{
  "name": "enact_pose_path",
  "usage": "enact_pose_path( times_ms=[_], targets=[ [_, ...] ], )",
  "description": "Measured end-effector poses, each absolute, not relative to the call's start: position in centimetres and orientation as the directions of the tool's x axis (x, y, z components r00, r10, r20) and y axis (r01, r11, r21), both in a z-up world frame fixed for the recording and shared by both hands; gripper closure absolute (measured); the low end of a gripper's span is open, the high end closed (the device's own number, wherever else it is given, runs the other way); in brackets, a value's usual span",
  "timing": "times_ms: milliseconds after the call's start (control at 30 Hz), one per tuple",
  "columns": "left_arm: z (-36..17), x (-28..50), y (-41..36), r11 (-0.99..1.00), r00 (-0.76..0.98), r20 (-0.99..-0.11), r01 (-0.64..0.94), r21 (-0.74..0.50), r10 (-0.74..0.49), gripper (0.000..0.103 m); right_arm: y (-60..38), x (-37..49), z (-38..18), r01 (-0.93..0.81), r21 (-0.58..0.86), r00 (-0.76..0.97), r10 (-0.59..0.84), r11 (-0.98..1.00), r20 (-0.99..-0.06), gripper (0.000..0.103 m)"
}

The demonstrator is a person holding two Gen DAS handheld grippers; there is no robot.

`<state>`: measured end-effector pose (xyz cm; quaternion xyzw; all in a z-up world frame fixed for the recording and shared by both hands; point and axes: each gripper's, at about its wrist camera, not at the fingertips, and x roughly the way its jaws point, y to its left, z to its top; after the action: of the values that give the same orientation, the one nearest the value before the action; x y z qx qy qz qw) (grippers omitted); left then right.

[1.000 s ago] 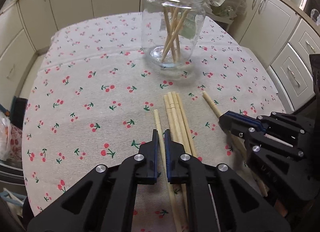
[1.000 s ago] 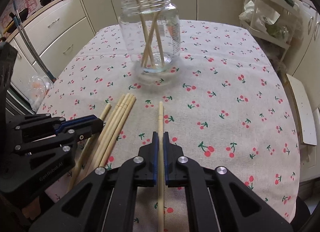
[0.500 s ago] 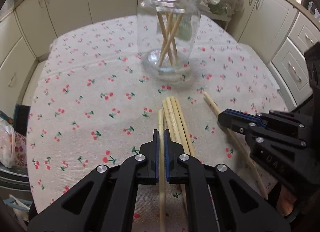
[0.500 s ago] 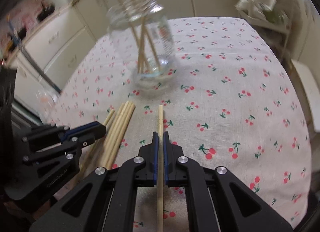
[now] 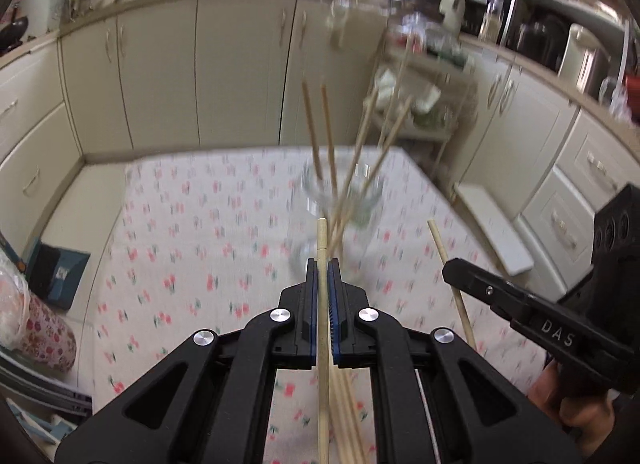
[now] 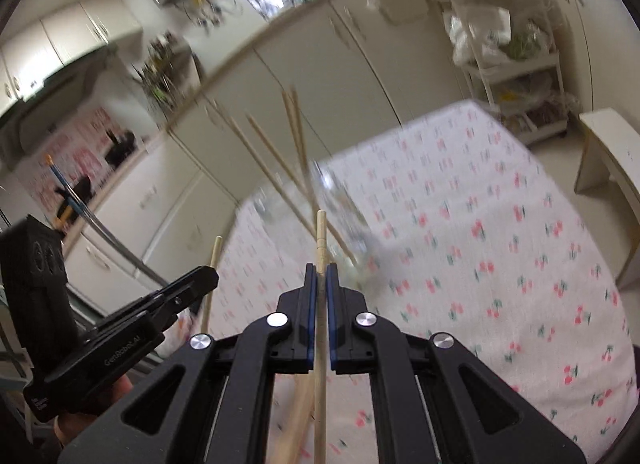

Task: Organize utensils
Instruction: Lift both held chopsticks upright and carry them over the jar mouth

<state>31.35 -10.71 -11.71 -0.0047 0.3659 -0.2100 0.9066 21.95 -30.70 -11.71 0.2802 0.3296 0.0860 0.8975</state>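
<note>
Left wrist view: left gripper (image 5: 322, 264) and right gripper (image 6: 319, 268) each clamped on a chopstick (image 5: 322, 240), above open tablecloth (image 5: 180, 248).

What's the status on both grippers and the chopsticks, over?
Left gripper shut on one chopstick. Right gripper shut on another chopstick. Glass jar ahead on the tablecloth, several sticks already in it. Nothing blocking the jar mouth.

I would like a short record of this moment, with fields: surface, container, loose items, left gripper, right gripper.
surface: table with cherry-print cloth
container: clear glass jar, several chopsticks standing in it
loose items: more chopsticks lying on the cloth
left gripper: left gripper shut on one chopstick
right gripper: right gripper shut on another chopstick
</note>
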Motion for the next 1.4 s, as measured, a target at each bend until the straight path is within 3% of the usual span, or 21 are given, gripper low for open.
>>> enact_pose_path(
  times_ms=[333, 767, 1000, 1400],
  targets=[
    [-5.9, 33.2, -10.4, 0.899, 0.769, -0.466, 0.365, -0.243, -0.438, 0.098, -32.5, 24.4, -6.4, -0.001, 0.609, 0.895, 0.272, 0.794, -0.353, 0.097],
    [-2.0, 37.9, -10.7, 0.885, 0.879, -0.253, 0.306, -0.351, -0.404, 0.098, -31.4, 30.2, -1.9, -0.078, 0.572, 0.974, 0.186, 0.817, -0.132, 0.097],
    [-1.8, 40.9, -10.6, 0.869, 0.917, -0.174, 0.260, -0.420, -0.359, 0.098, -30.9, 33.2, -2.5, -0.063, 0.522, 0.986, 0.135, 0.851, -0.100, 0.097],
    [-5.2, 43.6, -11.4, 0.877, 0.942, -0.153, 0.206, -0.433, -0.297, 0.098, -30.4, 35.8, -6.1, -0.030, 0.474, 0.988, 0.099, 0.880, -0.121, 0.097]
  ],
)
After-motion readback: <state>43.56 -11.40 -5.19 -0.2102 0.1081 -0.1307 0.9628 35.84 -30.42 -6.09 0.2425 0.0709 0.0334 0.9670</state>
